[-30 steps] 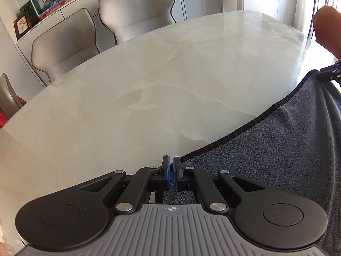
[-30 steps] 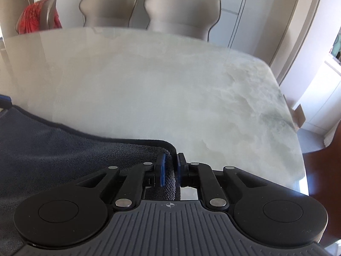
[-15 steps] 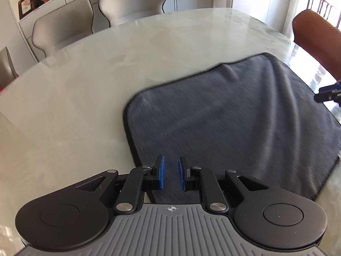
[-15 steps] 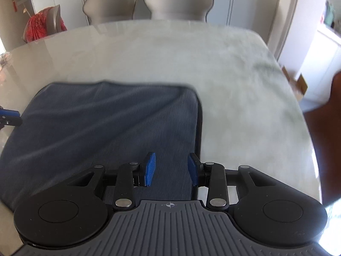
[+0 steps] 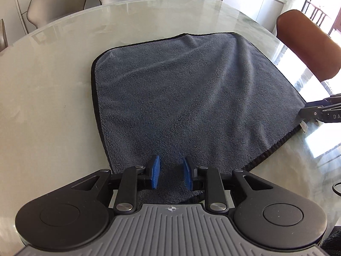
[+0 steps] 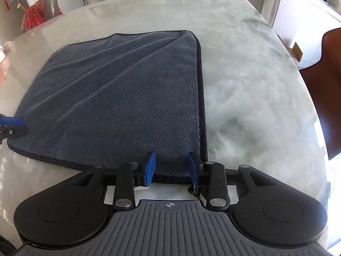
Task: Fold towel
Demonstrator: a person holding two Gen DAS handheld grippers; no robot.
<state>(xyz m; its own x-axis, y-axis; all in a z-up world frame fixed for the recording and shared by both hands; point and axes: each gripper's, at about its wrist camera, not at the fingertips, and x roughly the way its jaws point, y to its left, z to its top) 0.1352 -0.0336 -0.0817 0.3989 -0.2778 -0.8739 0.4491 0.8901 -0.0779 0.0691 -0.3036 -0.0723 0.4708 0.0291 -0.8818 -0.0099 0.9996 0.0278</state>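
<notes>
A dark grey towel with a black hem [image 5: 187, 98] lies spread on the marble table, with shallow wrinkles; it also shows in the right wrist view [image 6: 119, 98]. My left gripper [image 5: 171, 175] is open and empty over the towel's near left corner. My right gripper [image 6: 171, 169] is open and empty over the near right corner. The right gripper's tip shows at the right edge of the left wrist view [image 5: 319, 112]. The left gripper's blue fingertip shows at the left edge of the right wrist view [image 6: 11, 123].
The pale marble table [image 5: 53, 85] extends far beyond the towel. Beige chairs [image 5: 59, 6] stand at its far side. A brown chair [image 5: 309, 42] stands at the right edge. A red cushion [image 6: 40, 12] lies on a chair at the far left.
Both grippers let go of the towel's corners and opened. They drew back and rose. The towel now lies spread on the table.
</notes>
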